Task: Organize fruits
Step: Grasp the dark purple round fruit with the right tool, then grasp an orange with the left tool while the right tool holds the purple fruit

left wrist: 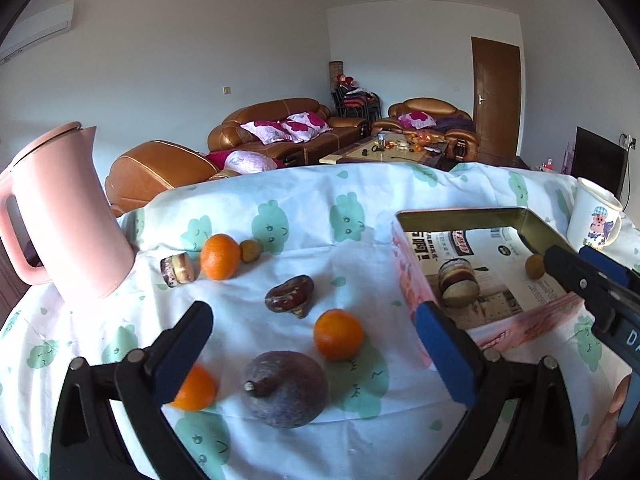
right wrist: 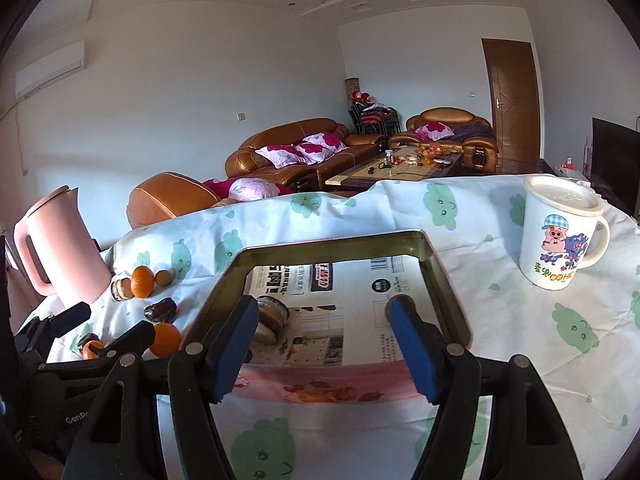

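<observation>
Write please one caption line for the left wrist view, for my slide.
Open left gripper hovers over oranges and dark fruits on the tablecloth, beside the tin box.

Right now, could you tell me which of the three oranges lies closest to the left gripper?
The orange partly hidden behind a finger of the left gripper; the other two oranges lie farther out on the cloth.

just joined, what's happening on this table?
A person with two handheld grippers is sorting fruit into a shallow tin tray. The right gripper is open over the tray, which already holds a small brownish fruit and a striped piece. The left gripper is open over the loose fruit on the cloth: three oranges, including one, and a dark purple fruit.
</observation>
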Demonstrator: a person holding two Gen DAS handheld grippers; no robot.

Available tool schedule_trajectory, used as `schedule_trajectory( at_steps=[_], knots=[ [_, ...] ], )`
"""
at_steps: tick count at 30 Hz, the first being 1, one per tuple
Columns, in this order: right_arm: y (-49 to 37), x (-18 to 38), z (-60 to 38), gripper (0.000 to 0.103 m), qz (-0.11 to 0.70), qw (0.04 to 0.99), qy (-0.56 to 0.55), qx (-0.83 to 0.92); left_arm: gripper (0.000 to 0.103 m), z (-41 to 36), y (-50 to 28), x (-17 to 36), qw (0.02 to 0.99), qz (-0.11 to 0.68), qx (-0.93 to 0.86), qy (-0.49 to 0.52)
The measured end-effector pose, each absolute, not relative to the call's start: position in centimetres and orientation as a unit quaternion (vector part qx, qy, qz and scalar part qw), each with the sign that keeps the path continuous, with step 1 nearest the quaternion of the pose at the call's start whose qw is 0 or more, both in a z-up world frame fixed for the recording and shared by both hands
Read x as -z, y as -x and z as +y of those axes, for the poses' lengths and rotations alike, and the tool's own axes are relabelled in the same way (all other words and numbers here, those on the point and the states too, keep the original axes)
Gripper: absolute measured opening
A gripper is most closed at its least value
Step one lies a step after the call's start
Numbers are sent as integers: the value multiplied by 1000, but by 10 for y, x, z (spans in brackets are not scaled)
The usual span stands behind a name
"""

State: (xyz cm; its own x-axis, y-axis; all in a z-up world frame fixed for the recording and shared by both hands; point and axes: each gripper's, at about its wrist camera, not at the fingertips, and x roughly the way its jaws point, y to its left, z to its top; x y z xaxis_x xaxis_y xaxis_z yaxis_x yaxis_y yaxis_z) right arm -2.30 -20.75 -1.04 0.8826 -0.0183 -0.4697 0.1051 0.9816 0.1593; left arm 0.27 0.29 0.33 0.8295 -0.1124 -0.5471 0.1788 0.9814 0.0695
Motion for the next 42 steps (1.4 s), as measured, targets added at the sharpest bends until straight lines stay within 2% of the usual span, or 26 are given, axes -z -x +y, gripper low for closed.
schedule_trajectory(
  at_steps=[15, 21, 32, 33, 34, 35, 38, 40, 42],
  knots=[
    [15, 21, -109, 70, 294, 950, -70, -76, 103, 126, -27, -7, 949, 316, -14, 16],
    [-4, 33, -67, 70, 345, 928, -63, -128, 103, 170, -32, -4, 943, 322, -70, 39],
    [-49, 58, -21, 69, 428, 894, -29, -129, 101, 167, -24, -13, 948, 318, -23, 13],
    [-49, 56, -19, 67, 423, 896, -26, -132, 101, 164, -22, -14, 949, 315, -19, 6],
    [-49, 56, -18, 56, 425, 894, -23, -136, 101, 161, -21, -14, 950, 312, -14, -1],
    [-48, 56, -19, 53, 425, 895, -25, -135, 101, 158, -21, -15, 950, 311, -8, -7],
    [-44, 55, -26, 53, 422, 895, -35, -141, 93, 149, -19, -14, 950, 309, 23, -19],
    [-36, 50, -35, 53, 407, 902, -46, -134, 83, 145, -19, -14, 947, 316, 54, -23],
    [-29, 43, -42, 53, 381, 916, -42, -120, 65, 139, -16, -11, 939, 331, 91, -23]
  ],
)
